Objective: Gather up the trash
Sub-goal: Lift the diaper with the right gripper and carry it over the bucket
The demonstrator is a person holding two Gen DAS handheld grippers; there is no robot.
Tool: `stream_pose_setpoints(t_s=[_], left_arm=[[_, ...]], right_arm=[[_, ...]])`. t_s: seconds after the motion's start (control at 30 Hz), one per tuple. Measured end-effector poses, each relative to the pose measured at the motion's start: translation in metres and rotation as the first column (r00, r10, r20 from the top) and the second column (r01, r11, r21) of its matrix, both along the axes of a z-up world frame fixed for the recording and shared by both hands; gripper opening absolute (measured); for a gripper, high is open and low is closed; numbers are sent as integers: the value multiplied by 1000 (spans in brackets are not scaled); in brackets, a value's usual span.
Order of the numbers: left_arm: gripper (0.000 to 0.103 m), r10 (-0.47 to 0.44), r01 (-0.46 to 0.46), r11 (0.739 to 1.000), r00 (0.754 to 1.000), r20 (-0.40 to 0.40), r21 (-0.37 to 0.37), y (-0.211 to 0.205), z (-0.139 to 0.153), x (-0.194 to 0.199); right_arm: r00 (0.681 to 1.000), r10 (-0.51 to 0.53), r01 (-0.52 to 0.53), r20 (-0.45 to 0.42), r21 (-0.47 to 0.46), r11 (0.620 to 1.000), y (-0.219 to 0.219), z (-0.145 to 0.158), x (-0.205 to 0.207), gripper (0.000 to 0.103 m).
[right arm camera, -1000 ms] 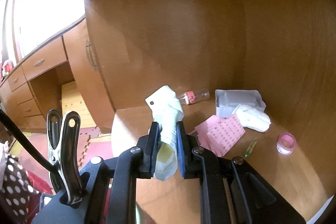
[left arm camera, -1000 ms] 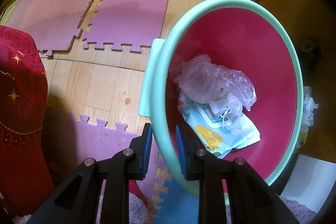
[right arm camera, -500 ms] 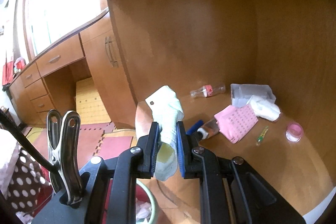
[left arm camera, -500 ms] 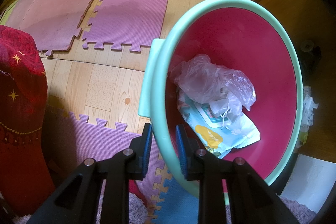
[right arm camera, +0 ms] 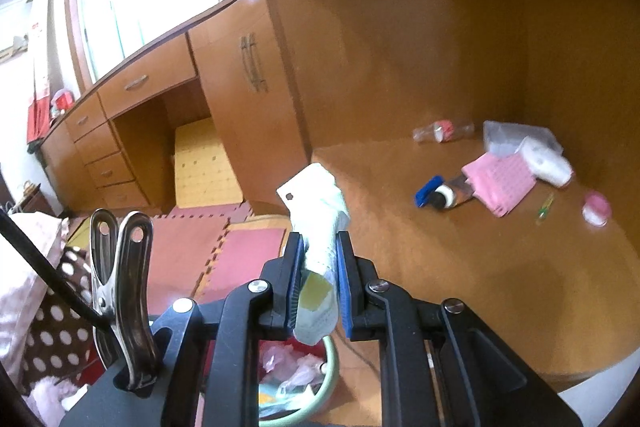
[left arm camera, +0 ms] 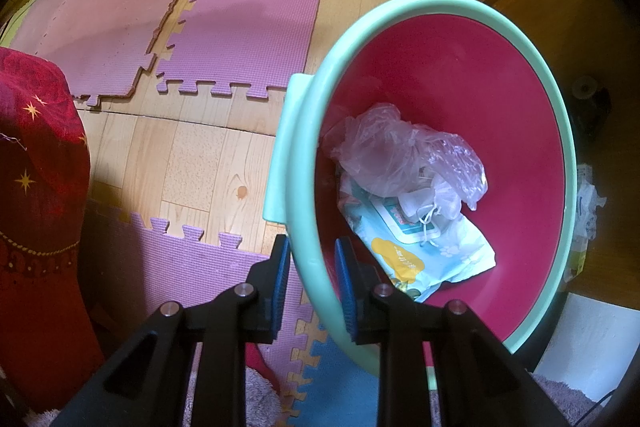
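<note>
Gripping the basin (left arm camera: 424,5) by its near rim, the left gripper (left arm camera: 310,273) has one pad outside the wall and one inside; a bag (left arm camera: 404,155) and a wipes pack (left arm camera: 424,247) lie on the basin's floor.

From the right wrist, the right gripper (right arm camera: 318,275) is clamped on a white wrapper (right arm camera: 320,211), long axis upright. The basin's rim (right arm camera: 332,359) shows directly below it, so the drop looks nearly lined up. More litter (right arm camera: 496,179) lies near the tabletop's far corner.

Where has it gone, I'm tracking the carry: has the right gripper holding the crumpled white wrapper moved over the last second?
Yes. The right gripper, shut on the crumpled white wrapper, has backed away from the wooden tabletop, towards the green-rimmed basin.
</note>
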State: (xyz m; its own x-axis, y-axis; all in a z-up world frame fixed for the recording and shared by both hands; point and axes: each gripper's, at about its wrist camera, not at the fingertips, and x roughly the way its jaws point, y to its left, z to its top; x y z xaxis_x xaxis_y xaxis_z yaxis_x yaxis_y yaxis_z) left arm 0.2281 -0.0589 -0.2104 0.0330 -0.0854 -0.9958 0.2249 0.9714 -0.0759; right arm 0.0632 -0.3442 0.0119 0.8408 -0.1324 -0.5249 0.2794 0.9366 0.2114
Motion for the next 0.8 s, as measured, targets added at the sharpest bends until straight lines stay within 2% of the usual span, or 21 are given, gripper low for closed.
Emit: stream_pose_setpoints(t_s=[0.4, 0.8], left_arm=[[24, -1, 1, 1000, 1000, 0, 0, 0, 0, 0], [24, 0, 0, 1000, 1000, -2, -2, 0, 0, 0]], right_arm=[[998, 50, -48, -49, 40, 998, 18, -27, 5, 17], [974, 159, -155, -161, 37, 987, 66, -80, 24, 17]])
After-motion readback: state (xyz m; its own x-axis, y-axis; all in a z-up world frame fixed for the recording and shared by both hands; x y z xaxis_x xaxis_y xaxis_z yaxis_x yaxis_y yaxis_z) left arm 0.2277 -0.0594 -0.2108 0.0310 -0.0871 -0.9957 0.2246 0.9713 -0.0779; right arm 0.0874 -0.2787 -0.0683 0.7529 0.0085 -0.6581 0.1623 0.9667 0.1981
